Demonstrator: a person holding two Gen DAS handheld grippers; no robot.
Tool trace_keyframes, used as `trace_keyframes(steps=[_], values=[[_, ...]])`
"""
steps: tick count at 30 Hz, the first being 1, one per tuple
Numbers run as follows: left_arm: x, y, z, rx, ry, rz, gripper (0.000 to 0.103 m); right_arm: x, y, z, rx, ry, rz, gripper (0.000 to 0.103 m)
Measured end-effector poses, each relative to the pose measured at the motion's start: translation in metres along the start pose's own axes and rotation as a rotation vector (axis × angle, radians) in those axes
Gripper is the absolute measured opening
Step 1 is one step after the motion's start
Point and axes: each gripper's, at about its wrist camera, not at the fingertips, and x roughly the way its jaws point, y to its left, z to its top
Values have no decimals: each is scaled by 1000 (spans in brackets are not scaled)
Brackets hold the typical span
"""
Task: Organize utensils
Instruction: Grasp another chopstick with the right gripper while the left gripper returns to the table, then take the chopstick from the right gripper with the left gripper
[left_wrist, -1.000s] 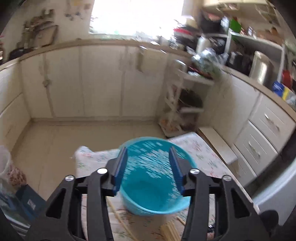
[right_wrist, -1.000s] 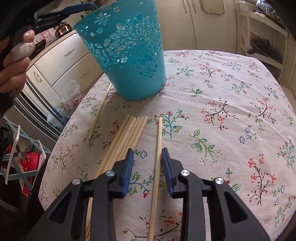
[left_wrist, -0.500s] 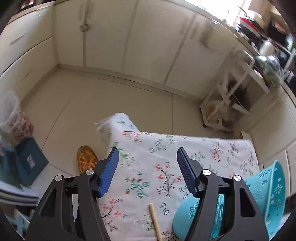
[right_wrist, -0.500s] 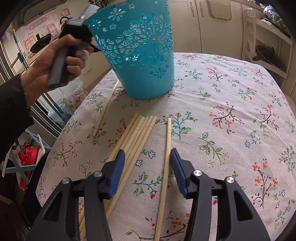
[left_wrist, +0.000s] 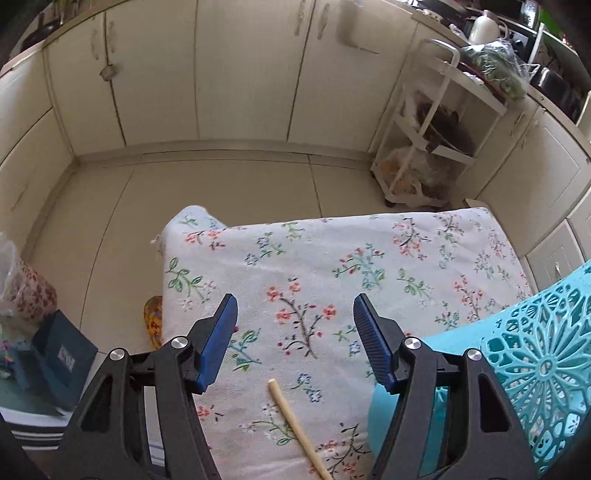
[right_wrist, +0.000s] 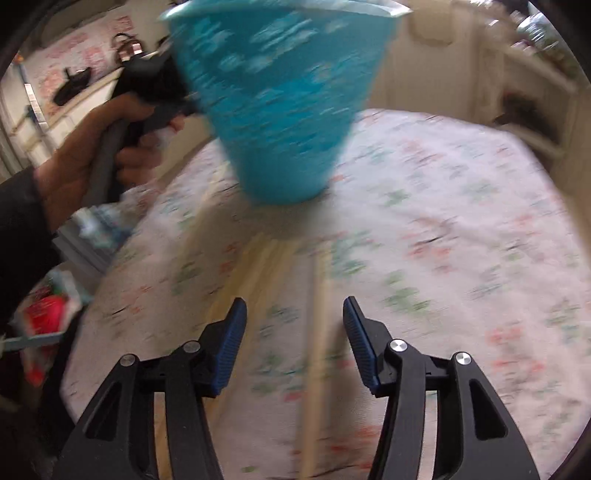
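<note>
While its jaws spread wider, the right gripper (right_wrist: 293, 341) straddles a lone chopstick (right_wrist: 317, 354) on the floral tablecloth (right_wrist: 461, 240), pads clear of it. Left gripper (left_wrist: 294, 341) released, empty. Chopstick bundle (right_wrist: 255, 273) lies left; teal basket (right_wrist: 284, 99) stands beyond, a hand (right_wrist: 92, 155) beside it.

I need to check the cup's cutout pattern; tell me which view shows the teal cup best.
The left wrist view: only part of the teal cup shows at the right edge, but its floral cutouts are sharp. The right wrist view shows the whole cup, heavily blurred.
</note>
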Motion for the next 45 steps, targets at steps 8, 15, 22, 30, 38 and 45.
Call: trace_keyframes(steps=[8, 15, 22, 30, 38, 45], values=[[3, 2, -2, 54, 14, 91, 62, -5, -29, 50, 68, -89, -92, 53], [5, -5, -13, 155, 39, 117, 61, -12, -28, 84, 36, -166, -131, 53], [4, -26, -25, 211, 45, 96, 61, -21, -35, 66, 20, -148, -148, 53], [-19, -14, -59, 94, 61, 245, 69, -21, -40, 22, 140, -23, -31, 48], [-23, -13, -80, -5, 51, 315, 65, 7, 9, -3, -31, 77, -40, 15], [-16, -28, -85, 91, 42, 199, 10, 5, -2, -3, 34, 76, -42, 6]])
